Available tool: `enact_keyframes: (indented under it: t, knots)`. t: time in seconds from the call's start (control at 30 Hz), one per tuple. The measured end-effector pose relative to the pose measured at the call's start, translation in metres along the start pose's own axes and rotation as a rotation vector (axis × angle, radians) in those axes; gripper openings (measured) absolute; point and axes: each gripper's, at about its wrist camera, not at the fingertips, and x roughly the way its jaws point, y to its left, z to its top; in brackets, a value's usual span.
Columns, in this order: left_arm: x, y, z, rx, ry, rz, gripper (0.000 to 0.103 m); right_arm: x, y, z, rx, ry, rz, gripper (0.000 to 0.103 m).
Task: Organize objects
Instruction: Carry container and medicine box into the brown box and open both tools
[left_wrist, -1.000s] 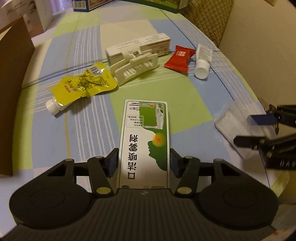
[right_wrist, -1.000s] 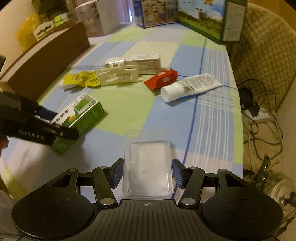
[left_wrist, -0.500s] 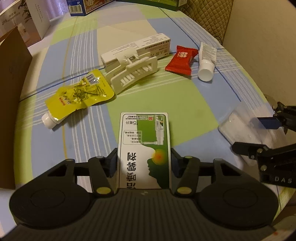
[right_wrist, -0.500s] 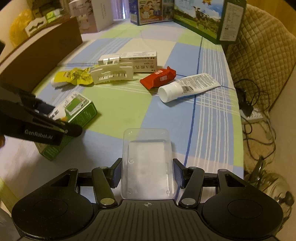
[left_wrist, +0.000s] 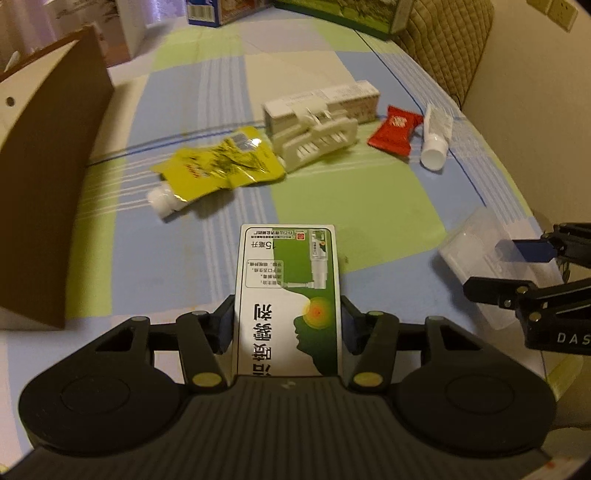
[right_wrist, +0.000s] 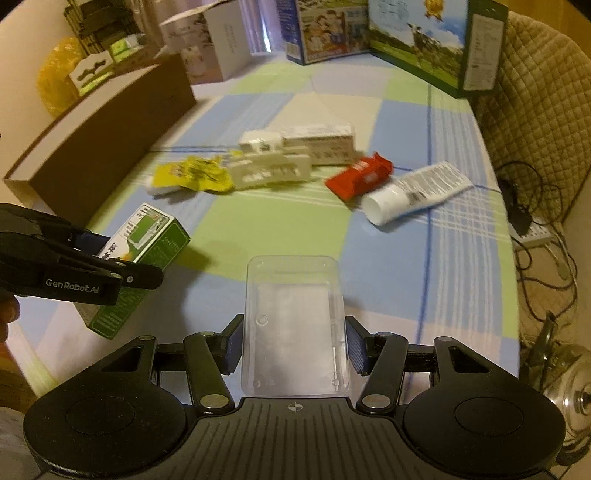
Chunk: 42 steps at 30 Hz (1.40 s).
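Note:
My left gripper (left_wrist: 287, 326) is shut on a green and white spray box (left_wrist: 288, 288), held above the checked tablecloth. The box also shows in the right wrist view (right_wrist: 147, 254), with the left gripper (right_wrist: 122, 258) around it. My right gripper (right_wrist: 293, 349) is shut on a clear plastic tray (right_wrist: 293, 317), also seen at the right in the left wrist view (left_wrist: 480, 258). On the cloth lie a yellow pouch (left_wrist: 218, 168), a white hair clip (left_wrist: 317, 142), a white carton (left_wrist: 332, 99), a red sachet (left_wrist: 395, 131) and a white tube (left_wrist: 436, 136).
A brown cardboard box (left_wrist: 48, 177) stands open at the left. Printed cartons (right_wrist: 424, 40) and a white box (right_wrist: 210, 48) line the table's far edge. A quilted chair (right_wrist: 535, 92) and cables (right_wrist: 532, 236) are past the right edge.
Both grippers have lifted and drawn back with their loads. The items on the cloth look farther off. Nothing was let go.

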Motion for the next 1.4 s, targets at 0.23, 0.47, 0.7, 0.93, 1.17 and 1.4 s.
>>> enact_keyframes:
  t: [0.23,0.47,0.7,0.93,1.17,1.4]
  knots:
    - [-0.034,0.019,0.003,-0.040,-0.065,-0.011,0.051,-0.005,0.031,0.018,-0.039,-0.031,0.051,0.053]
    - [-0.073,0.048,0.004,-0.079,-0.124,-0.014,0.051,-0.010,0.066,0.038,-0.070,-0.058,0.101,0.053]
    - [-0.109,0.088,0.001,-0.129,-0.178,-0.003,0.051,-0.014,0.108,0.064,-0.084,-0.101,0.193,0.053]
    - [-0.141,0.143,-0.001,-0.181,-0.235,0.040,0.051,-0.008,0.163,0.094,-0.114,-0.130,0.308,0.053]
    - [-0.157,0.212,-0.003,-0.219,-0.261,0.117,0.051,0.014,0.230,0.130,-0.182,-0.162,0.374,0.053]
    - [-0.154,0.271,0.004,-0.233,-0.256,0.164,0.051,0.046,0.276,0.157,-0.217,-0.162,0.381,0.053]
